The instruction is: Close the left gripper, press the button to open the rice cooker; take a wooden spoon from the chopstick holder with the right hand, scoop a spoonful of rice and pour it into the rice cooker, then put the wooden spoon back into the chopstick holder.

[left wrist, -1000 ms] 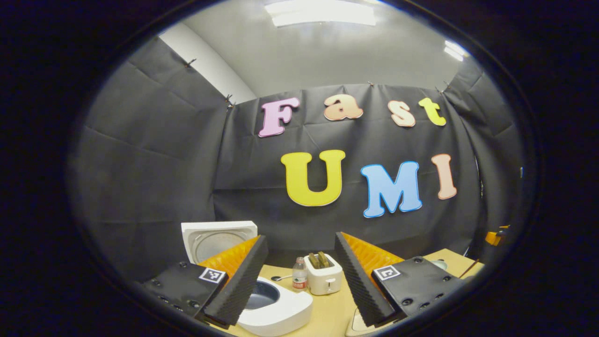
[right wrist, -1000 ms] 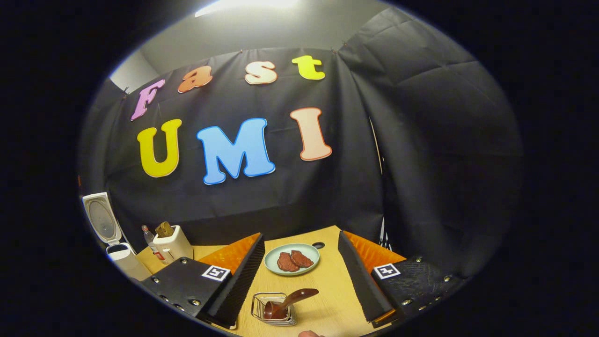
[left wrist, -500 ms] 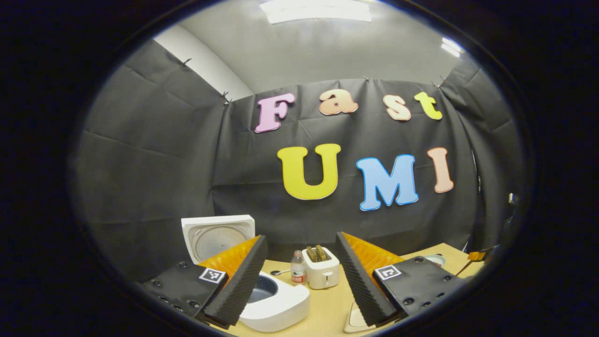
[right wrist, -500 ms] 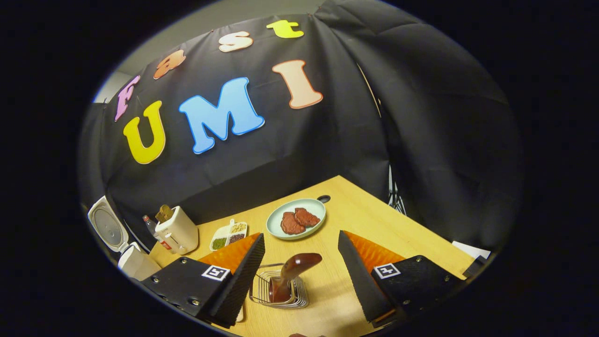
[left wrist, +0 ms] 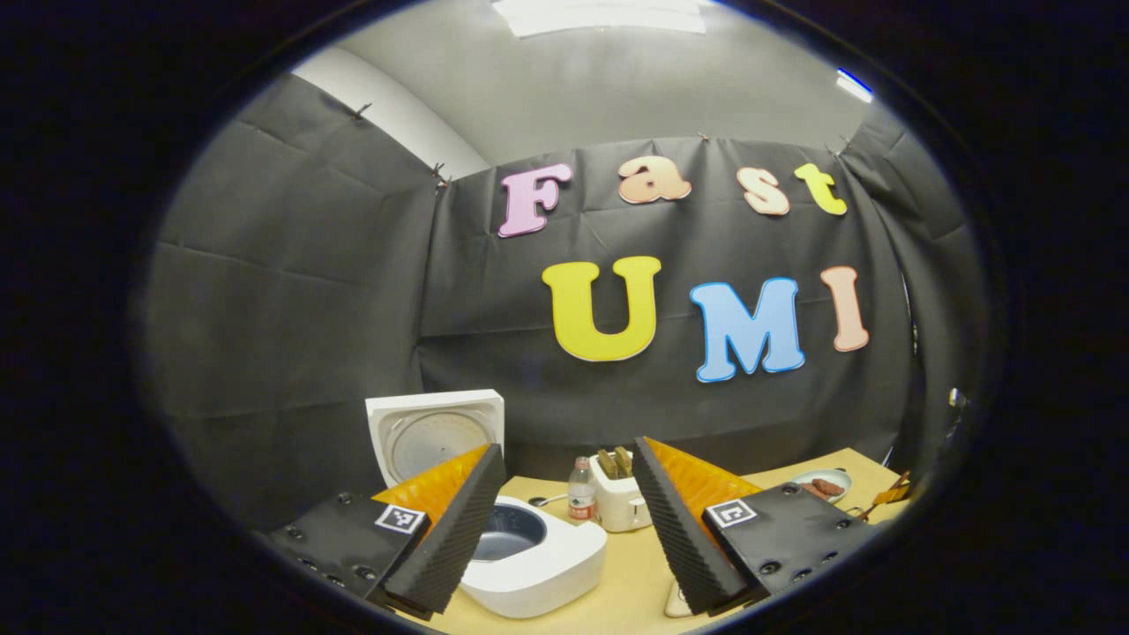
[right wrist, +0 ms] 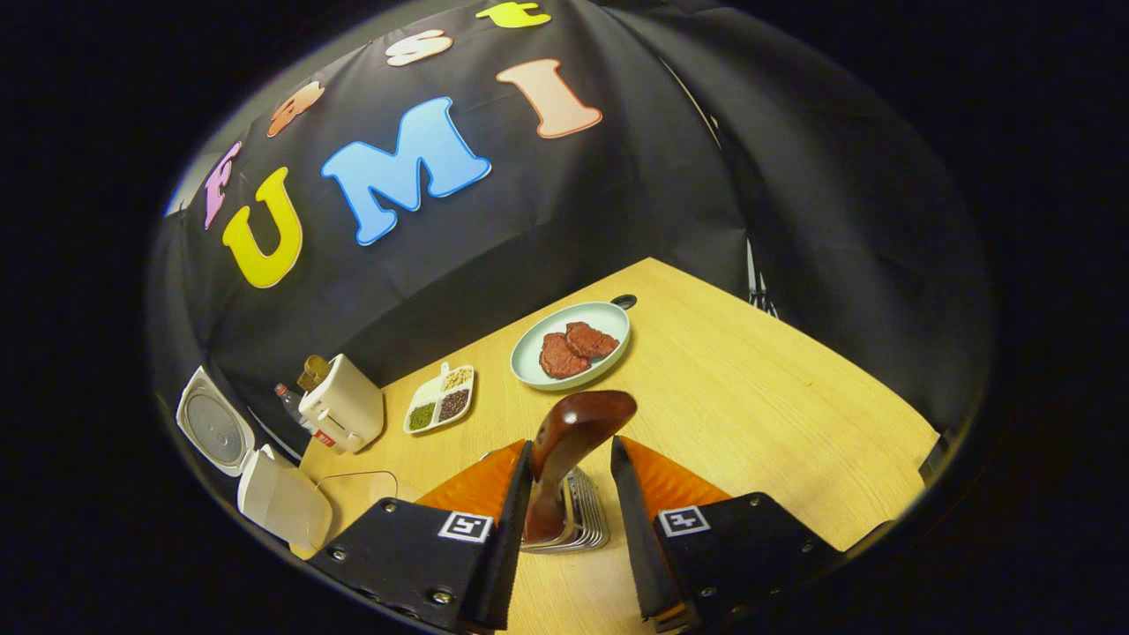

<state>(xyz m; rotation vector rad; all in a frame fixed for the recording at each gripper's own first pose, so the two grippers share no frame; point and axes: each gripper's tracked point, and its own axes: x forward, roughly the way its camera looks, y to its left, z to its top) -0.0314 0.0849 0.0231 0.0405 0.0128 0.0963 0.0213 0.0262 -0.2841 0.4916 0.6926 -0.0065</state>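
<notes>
The rice cooker (right wrist: 278, 498) sits far left of the chopstick holder (right wrist: 573, 525), its lid up. Between them stand a toaster (right wrist: 344, 410) and a small tray of beans (right wrist: 441, 399). Behind the chopstick holder is a plate of meat (right wrist: 573, 344).

The wooden spoon (right wrist: 569, 450) stands in the chopstick holder, handle up. It looks hard, light and smooth, so it may slip. The fat handle top seems the best place to hold.

The right gripper (right wrist: 569, 520) tips down over the holder. Its fingers are narrow around the spoon's handle; I cannot tell if both press it.

The left gripper (left wrist: 564, 529) points level over the open cooker, fingers wide, holding nothing.
</notes>
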